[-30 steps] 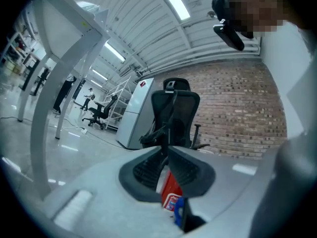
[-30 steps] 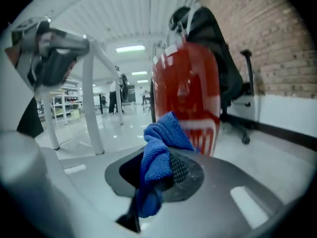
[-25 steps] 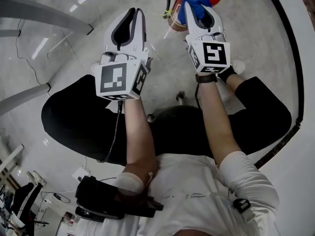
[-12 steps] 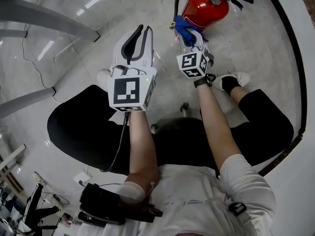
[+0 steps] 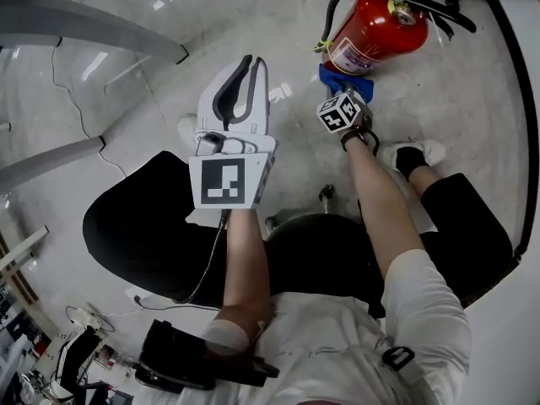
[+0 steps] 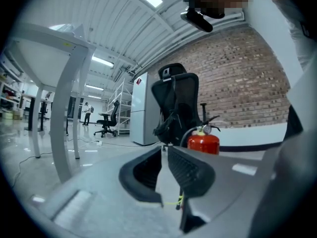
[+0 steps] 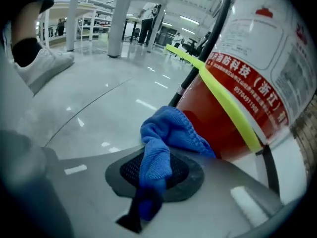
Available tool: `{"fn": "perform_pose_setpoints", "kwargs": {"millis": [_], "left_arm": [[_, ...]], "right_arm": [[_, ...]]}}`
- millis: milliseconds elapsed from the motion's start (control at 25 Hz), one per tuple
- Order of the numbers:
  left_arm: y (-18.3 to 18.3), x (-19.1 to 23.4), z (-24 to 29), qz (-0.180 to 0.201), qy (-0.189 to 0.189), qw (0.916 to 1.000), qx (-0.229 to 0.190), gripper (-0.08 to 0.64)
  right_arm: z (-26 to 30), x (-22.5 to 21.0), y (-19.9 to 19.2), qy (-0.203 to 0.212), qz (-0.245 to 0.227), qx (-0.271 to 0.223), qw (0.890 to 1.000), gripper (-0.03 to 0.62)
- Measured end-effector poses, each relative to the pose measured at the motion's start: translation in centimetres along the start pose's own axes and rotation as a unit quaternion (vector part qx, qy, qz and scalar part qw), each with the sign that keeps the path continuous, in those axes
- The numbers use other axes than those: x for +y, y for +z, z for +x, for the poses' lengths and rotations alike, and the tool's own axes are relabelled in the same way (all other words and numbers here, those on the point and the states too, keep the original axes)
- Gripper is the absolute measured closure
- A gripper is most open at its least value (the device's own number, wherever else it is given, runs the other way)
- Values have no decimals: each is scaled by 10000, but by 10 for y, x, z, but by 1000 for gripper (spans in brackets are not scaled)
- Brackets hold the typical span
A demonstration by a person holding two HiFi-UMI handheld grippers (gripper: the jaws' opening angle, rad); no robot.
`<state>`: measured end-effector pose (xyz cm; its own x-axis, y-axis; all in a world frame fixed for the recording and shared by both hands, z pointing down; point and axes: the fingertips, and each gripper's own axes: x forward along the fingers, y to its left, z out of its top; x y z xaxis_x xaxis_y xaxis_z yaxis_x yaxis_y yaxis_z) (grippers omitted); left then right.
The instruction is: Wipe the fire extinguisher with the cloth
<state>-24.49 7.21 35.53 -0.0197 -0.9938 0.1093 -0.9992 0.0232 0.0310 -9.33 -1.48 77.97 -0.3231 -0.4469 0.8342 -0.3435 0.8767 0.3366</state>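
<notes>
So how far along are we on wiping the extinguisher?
Done: the blue cloth is clamped in the right tool. In hand: the cloth sits against the lower part of the red fire extinguisher. Left: nothing shows which areas are already wiped, so treat the rest of its body as still to do. The left tool is shut, empty and held away from it.

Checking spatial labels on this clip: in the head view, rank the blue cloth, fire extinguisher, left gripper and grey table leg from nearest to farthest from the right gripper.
1. blue cloth: pinched in the fingers of the right gripper.
2. fire extinguisher: on the floor just beyond the cloth.
3. left gripper: off to the left.
4. grey table leg: far left.
</notes>
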Motion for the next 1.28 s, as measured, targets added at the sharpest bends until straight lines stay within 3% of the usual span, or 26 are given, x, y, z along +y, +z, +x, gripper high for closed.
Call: {"fn": "perform_pose_setpoints", "kwargs": {"millis": [160,200,280,360,440,520,600,720,800,880,960,1080,1200,1240,1280], "left_arm": [[-5,-2,1,65,-138,9999,54,509],[-5,-4,0,48,-171,9998,59,509],[-2,-5,-1,8,-188,9998,-35,508],[5,-2,-2,-10,-148,9996,-231,508],[11,3,-6,-75,-100,9993,-343,509],[16,8,-11,-140,-45,9990,-424,508],[20,13,-16,-192,17,9985,-509,508],[25,19,-21,-311,113,9975,-630,508],[25,23,-25,-351,134,9971,-662,508],[23,28,-28,-363,149,9971,-657,508],[20,32,-29,-398,174,9970,-647,508],[18,41,-28,-504,234,9963,-654,508],[13,46,-31,-586,297,9961,-596,508],[11,46,-31,-589,294,9962,-577,508],[9,47,-30,-591,292,9963,-558,509]], "right_arm": [[-7,3,5,-24,-99,276,9996,532],[-20,3,15,20,74,144,9999,530],[-63,-2,59,-137,414,-730,9964,529],[-121,-15,111,-653,339,-1757,9817,529],[-180,-35,161,-1252,22,-2513,9598,529],[-233,-61,207,-1792,-444,-2921,9384,529],[-278,-88,244,-2331,-1094,-2996,9187,529],[-324,-131,274,-3282,-2145,-2547,8840,529],[-327,-152,277,-3618,-2763,-1821,8716,529],[-301,-158,266,-3414,-3305,-954,8747,529],[-273,-149,258,-3163,-3833,-506,8663,537],[-238,-120,260,-3279,-4658,-316,8213,531],[-183,-102,220,-3311,-5668,791,7502,529],[-163,-96,203,-3086,-5844,1072,7428,528],[-143,-87,187,-2753,-5960,1313,7429,529]]}}
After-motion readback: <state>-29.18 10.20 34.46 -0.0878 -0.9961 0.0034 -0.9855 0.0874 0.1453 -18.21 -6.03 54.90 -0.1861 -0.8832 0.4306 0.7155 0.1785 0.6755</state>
